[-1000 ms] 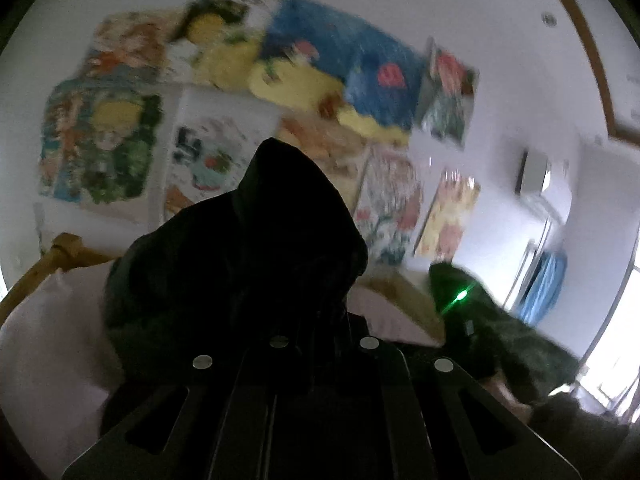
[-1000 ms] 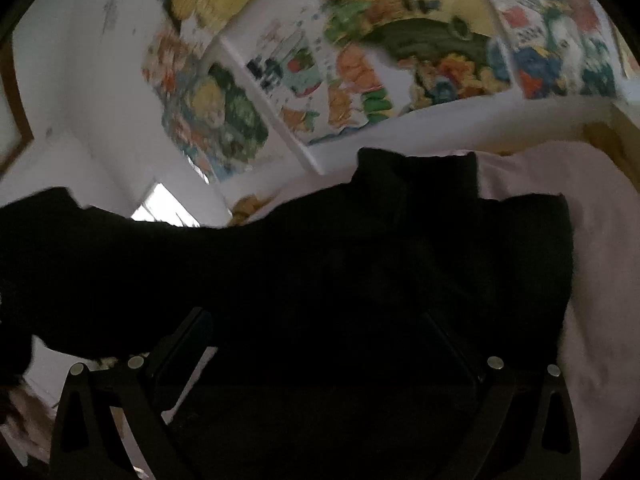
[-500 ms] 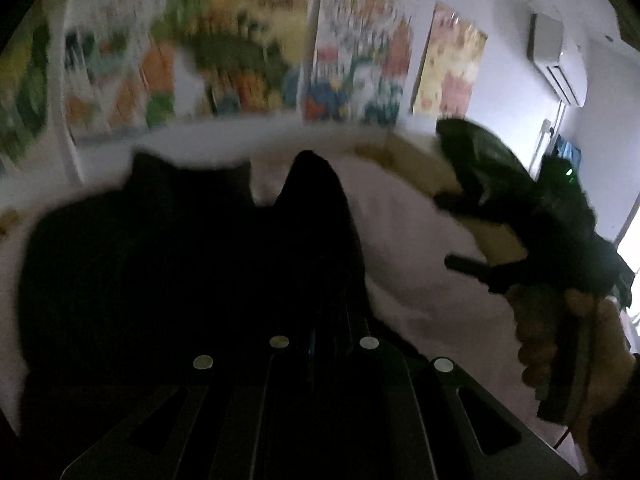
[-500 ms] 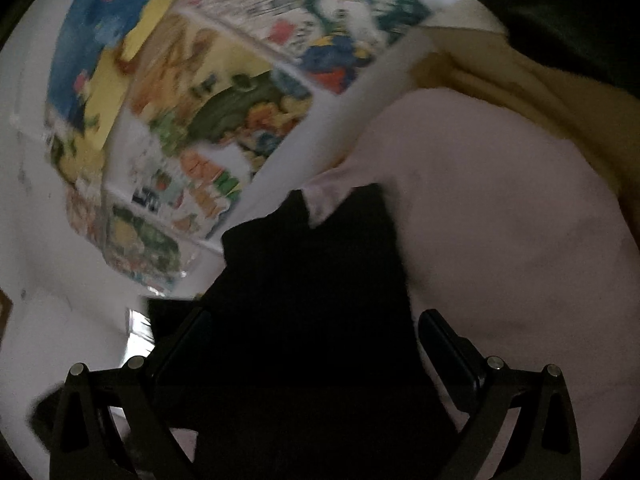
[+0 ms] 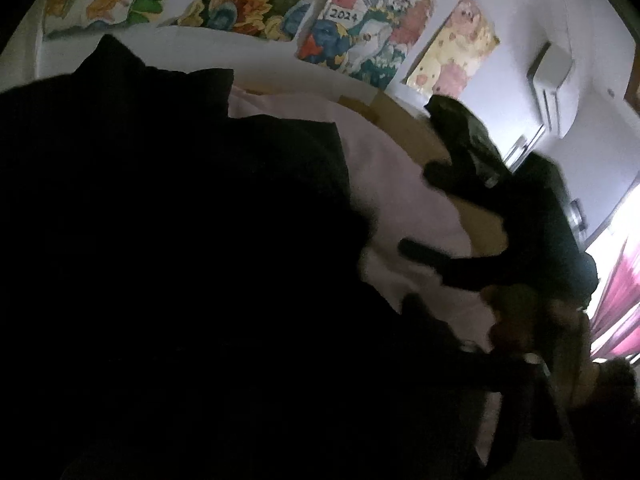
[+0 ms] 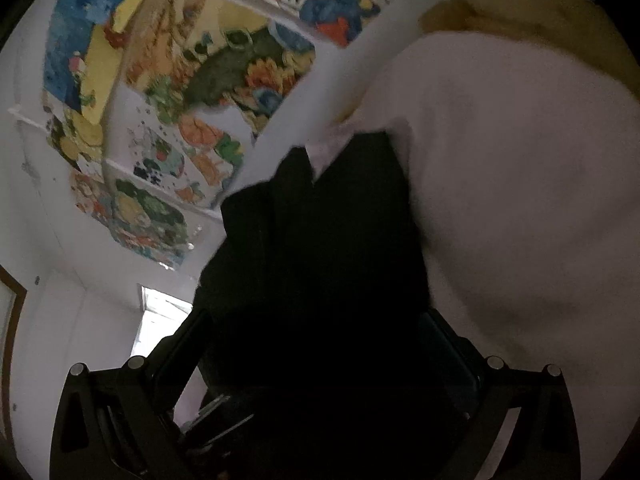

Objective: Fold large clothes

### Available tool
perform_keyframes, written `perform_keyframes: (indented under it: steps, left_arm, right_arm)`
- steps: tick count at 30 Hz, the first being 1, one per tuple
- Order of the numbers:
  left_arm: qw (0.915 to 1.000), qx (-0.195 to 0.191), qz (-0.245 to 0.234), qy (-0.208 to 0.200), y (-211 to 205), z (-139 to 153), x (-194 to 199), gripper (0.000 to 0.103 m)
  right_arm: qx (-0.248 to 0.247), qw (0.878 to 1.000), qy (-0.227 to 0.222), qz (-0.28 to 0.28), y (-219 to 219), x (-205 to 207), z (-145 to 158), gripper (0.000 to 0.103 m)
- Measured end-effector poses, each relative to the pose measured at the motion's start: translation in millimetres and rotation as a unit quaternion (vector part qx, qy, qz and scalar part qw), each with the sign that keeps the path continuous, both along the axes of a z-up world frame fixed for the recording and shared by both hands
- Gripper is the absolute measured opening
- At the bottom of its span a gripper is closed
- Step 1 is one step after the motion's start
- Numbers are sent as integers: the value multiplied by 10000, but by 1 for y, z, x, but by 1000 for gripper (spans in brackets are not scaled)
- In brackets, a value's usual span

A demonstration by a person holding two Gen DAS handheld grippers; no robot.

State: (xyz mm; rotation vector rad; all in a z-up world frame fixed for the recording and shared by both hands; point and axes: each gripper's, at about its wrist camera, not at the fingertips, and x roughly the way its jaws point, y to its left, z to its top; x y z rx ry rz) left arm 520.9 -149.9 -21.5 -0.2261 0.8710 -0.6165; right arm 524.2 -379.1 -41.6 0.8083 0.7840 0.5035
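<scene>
A large black garment (image 5: 180,220) lies spread on the pink bedsheet (image 5: 400,184) and fills the left and bottom of the left wrist view. My left gripper (image 5: 312,320) sits low over it. Its jaws are opening, with the dark cloth lying across the gap, and only its right finger (image 5: 440,332) shows. My right gripper (image 5: 420,210), held by a hand (image 5: 516,320), hovers over the sheet with its fingers spread. In the right wrist view a strip of the garment (image 6: 340,260) runs forward between the wide-apart fingers of that gripper (image 6: 320,320), loose on the sheet (image 6: 520,200).
Colourful posters (image 5: 360,32) cover the wall behind the bed. A yellowish bed edge (image 5: 404,120) borders the sheet at the back. An air conditioner (image 5: 552,80) hangs high on the right, above a bright window with a pink curtain (image 5: 616,300).
Both grippers have come down from facing the wall to just over the bed, laying the black garment on the sheet. The left fingers, pinched together on cloth before, now stand apart.
</scene>
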Motion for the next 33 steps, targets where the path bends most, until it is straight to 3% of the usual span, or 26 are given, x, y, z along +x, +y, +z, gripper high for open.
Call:
perform_keyframes:
  steps: [5, 8, 10, 12, 14, 16, 18, 23, 27, 30, 32, 33]
  left_arm:
    - [9998, -153, -121, 7, 20, 8, -7, 83]
    - [9995, -255, 46, -165, 46, 21, -15, 83]
    - [9986, -245, 319, -337, 67, 32, -18, 83]
    - [9960, -235, 698, -507, 95, 44, -18, 83]
    - [9903, -176, 1226, -636, 128, 57, -16, 83]
    - [9808, 11, 1816, -708, 163, 67, -11, 83]
    - [9711, 139, 2250, -780, 190, 73, -7, 83]
    - [9500, 395, 2984, -831, 259, 75, -7, 83]
    - [9466, 528, 3107, -680, 285, 60, -3, 83]
    - [9466, 651, 3116, -511, 290, 47, 3, 83]
    - [9483, 731, 3056, -442, 290, 40, 7, 83]
    - [9502, 742, 2993, -451, 290, 38, 8, 83]
  right_arm:
    - [29, 9982, 592, -95, 11, 6, -24, 102]
    - [-240, 9972, 706, -74, 20, 7, -31, 81]
    - [-471, 9969, 629, -84, 25, 6, -30, 70]
    - [-562, 9970, 532, -92, 29, 7, -26, 52]
    - [-614, 9972, 425, -33, 35, 9, -22, 50]
    - [-858, 9958, 315, 8, 44, 11, -17, 41]
    - [-1229, 9923, 167, -40, 53, 11, -10, 7]
    - [-1531, 9863, -357, -506, 46, 8, 29, 6]
    - [-1829, 9779, -490, -885, 38, 10, 43, 6]
    - [-2256, 9703, -273, -829, 50, 21, 35, 7]
    - [-2988, 9496, -171, -930, 59, 23, 33, 8]
    - [-3568, 9271, -373, -1087, 67, 19, 38, 8]
